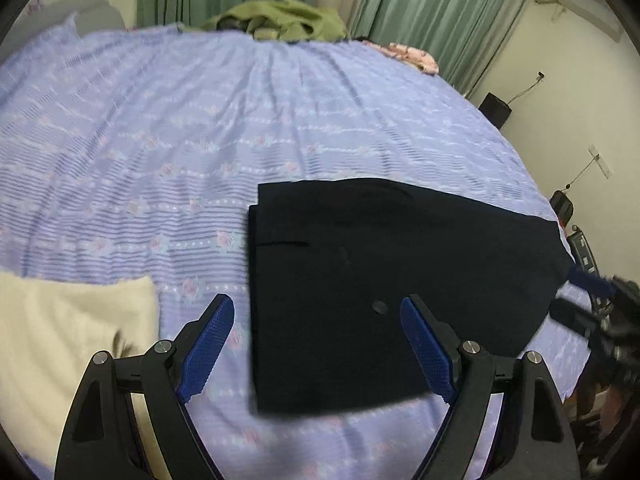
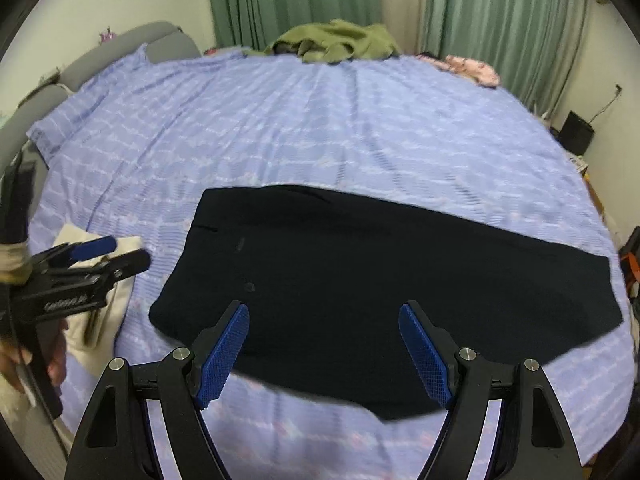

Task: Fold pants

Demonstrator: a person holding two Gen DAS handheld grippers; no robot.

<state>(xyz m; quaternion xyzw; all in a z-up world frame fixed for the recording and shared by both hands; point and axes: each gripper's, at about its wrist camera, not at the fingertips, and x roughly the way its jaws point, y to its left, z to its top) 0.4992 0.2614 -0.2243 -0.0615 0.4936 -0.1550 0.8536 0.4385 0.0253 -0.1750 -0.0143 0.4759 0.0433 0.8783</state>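
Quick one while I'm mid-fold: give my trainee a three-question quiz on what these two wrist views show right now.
1. True or false: the left gripper is clamped on the dark pants.
2. Multiple choice: what lies at the far edge of the bed sheet, by the curtains? A) an olive-green garment B) a red pillow C) a laptop
3. Fill in: the cream fabric lies on the ______ side of the pants in the left wrist view.

Key
1. False; both it and the right gripper hang open above the pants.
2. A, the olive-green garment.
3. Left.
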